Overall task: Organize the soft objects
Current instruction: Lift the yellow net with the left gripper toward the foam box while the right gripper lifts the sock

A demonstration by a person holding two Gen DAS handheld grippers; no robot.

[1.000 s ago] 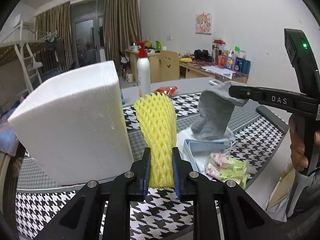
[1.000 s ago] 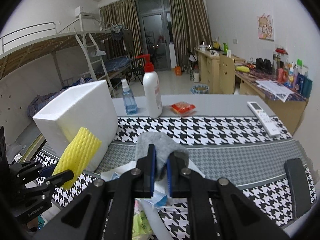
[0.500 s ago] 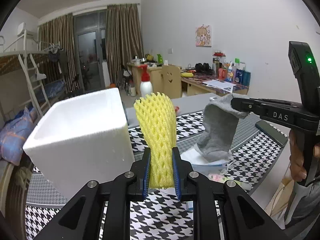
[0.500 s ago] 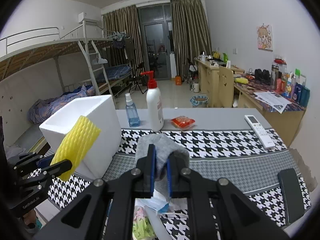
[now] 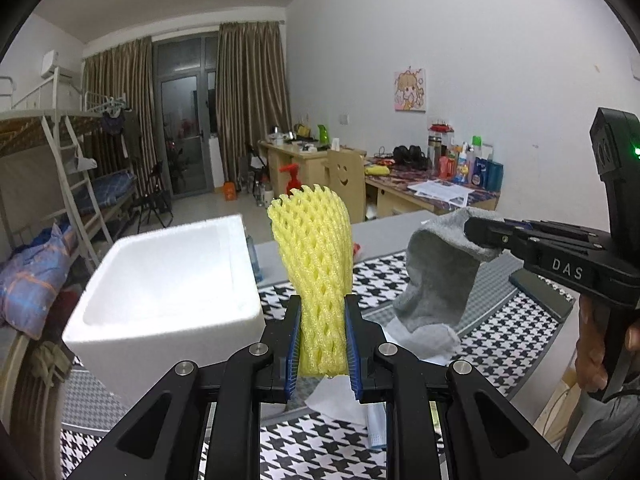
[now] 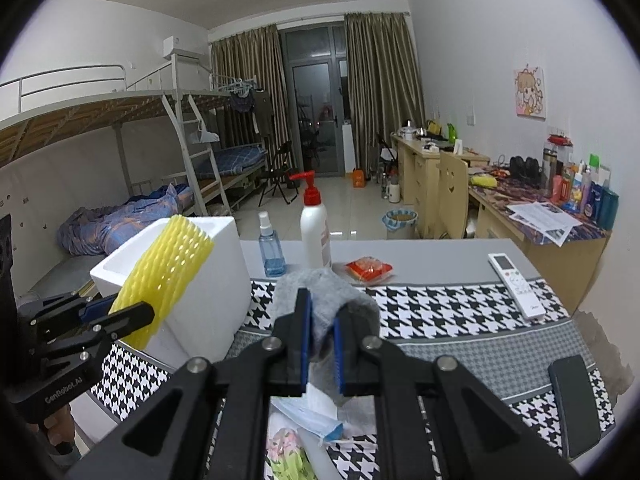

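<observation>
A: Left wrist view showed the left hand-held gripper [image 5: 322, 344] pinching a yellow foam fruit net [image 5: 316, 272] near its lower end, the net standing upright above the surface [image 5: 500, 344]. Which step was that?

B: Carrying, I'd judge. The right hand-held gripper [image 6: 322, 344] was pressed onto a grey sock [image 6: 324, 300], which hung off its tip in the air. Both soft things were clear of the surface, with the open white foam box [image 5: 168, 280] just left of the net.

A: So the next move?

B: Probably bringing each over the box's mouth and letting go. The net was nearer; the sock would have had to cross behind or after it, so the two hand-held grippers didn't meet.

A: Room to move?

B: Plenty overhead. The box's thick rim [image 5: 240, 264] was the edge to clear. A pump bottle [image 6: 316, 228] and a blue spray bottle [image 6: 272, 252] stood just beyond it, and a face mask [image 6: 312, 420] and tissues lay below the right hand-held gripper.
</observation>
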